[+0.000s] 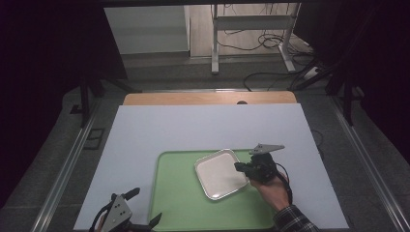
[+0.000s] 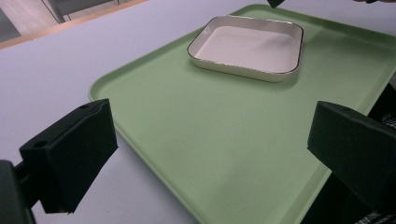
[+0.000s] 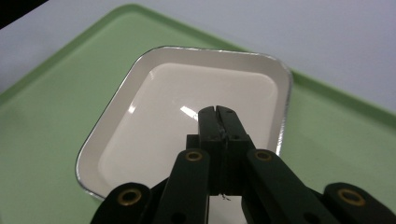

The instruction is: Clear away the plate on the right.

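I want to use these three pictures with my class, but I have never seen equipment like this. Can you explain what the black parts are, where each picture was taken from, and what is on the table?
A person holds a two-jaw claw in each hand. The high view looks down on the table. The other two come from cameras riding on each claw. On the pale table lies a green tray with a square white dish on it. The left claw stands open over the tray's near edge, holding nothing. The right claw is shut, with its tips over the dish's near rim; whether they pinch the rim cannot be told.

Dim room, lit table.
I see dark, murky edges around it, glare streaks on the white dish [image 3: 187, 135], and soft, blurred near jaws.
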A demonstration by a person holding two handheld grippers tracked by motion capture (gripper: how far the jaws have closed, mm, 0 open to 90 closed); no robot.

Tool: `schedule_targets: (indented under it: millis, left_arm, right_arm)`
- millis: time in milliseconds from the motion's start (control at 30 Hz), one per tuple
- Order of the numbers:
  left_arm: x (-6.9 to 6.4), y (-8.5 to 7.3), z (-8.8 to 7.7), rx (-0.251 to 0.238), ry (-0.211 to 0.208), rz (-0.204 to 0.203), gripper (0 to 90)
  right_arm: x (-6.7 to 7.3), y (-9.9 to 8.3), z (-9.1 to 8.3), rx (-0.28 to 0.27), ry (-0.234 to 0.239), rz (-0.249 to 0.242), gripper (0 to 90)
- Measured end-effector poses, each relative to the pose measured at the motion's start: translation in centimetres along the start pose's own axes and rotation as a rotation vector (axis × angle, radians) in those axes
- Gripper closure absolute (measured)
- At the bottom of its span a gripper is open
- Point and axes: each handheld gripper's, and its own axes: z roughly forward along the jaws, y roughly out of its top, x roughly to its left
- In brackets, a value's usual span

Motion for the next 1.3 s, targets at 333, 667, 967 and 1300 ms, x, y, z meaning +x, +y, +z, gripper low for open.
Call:
schedule_targets:
  millis: [333, 667, 967, 1300]
  left_arm:
    - [0.0, 0.0, 0.0, 0.000, 0.003, 0.001, 1.2]
    - [0.0, 0.0, -0.1, 0.001, 0.001, 0.005, 1.2]
    - [0.0, 0.0, 0.0, 0.003, 0.000, 0.007, 1.2]
    - [0.0, 0.0, 0.0, 0.005, -0.002, 0.009, 1.2]
  right_arm:
    - [2.7, -0.9, -0.6, 0.037, 0.032, -0.034, 89.8]
    - [5.0, -2.6, -0.9, 0.074, 0.069, -0.066, 89.8]
    - [5.2, -3.8, 0.2, 0.146, 0.074, -0.083, 89.7]
    - [5.5, -4.1, 1.4, 0.177, 0.074, -0.117, 89.7]
